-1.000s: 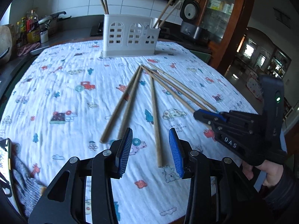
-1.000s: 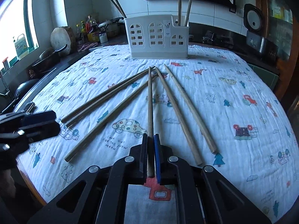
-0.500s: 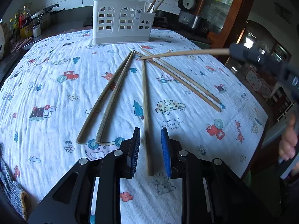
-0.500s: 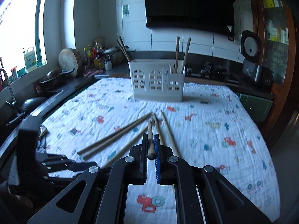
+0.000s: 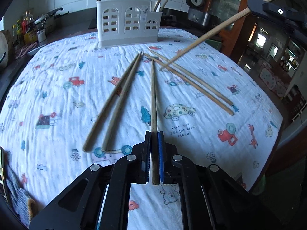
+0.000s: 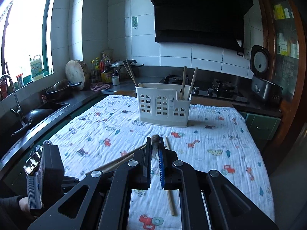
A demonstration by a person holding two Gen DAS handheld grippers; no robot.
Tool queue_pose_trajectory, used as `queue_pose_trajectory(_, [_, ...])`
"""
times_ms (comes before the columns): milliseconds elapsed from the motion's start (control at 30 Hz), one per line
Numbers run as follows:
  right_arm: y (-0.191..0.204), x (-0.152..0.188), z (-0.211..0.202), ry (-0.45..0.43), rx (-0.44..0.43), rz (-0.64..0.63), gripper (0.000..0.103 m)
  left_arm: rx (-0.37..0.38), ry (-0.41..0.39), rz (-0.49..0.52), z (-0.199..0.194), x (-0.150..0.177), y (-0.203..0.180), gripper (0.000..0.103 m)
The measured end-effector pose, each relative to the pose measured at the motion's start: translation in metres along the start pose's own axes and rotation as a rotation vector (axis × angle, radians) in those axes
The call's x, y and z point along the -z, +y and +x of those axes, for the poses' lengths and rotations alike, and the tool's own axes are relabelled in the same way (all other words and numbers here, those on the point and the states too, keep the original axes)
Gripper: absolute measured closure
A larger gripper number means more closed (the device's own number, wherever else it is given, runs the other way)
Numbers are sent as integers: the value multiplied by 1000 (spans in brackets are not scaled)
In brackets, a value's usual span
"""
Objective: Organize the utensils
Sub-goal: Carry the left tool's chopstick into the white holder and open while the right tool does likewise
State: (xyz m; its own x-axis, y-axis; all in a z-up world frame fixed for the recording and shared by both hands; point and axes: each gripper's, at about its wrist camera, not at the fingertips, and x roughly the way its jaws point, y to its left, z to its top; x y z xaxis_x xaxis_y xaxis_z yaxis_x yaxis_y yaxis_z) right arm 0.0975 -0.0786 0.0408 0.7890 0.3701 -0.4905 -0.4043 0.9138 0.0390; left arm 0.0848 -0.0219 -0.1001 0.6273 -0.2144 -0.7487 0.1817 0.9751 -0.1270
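Several long wooden chopsticks lie fanned out on the patterned cloth (image 5: 57, 99). My left gripper (image 5: 153, 140) is shut on the near end of one chopstick (image 5: 153, 95) that lies on the cloth pointing at the white utensil caddy (image 5: 127, 25). My right gripper (image 6: 154, 149) is shut on the thick end of another chopstick (image 6: 155, 139); the left wrist view shows it lifted and tilted, tip down over the cloth (image 5: 203, 34). The caddy (image 6: 163, 108) holds chopsticks at both ends.
A sink (image 6: 38, 113), pans and bottles (image 6: 103, 71) line the counter on the left. A stove (image 6: 220, 90) and a rice cooker (image 6: 262, 78) stand behind the table. The left hand and its gripper body (image 6: 46, 174) show at the lower left.
My left gripper has closed on the middle chopstick. My right gripper has lifted its chopstick higher off the cloth and tilted it steeper, tip down.
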Motion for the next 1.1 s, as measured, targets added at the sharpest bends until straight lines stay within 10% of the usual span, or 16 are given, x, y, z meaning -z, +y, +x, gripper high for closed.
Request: queue_pose_trajectory(1100, [-31, -193, 59, 32, -48, -133, 96, -12, -365, 114, -113, -237, 37, 97])
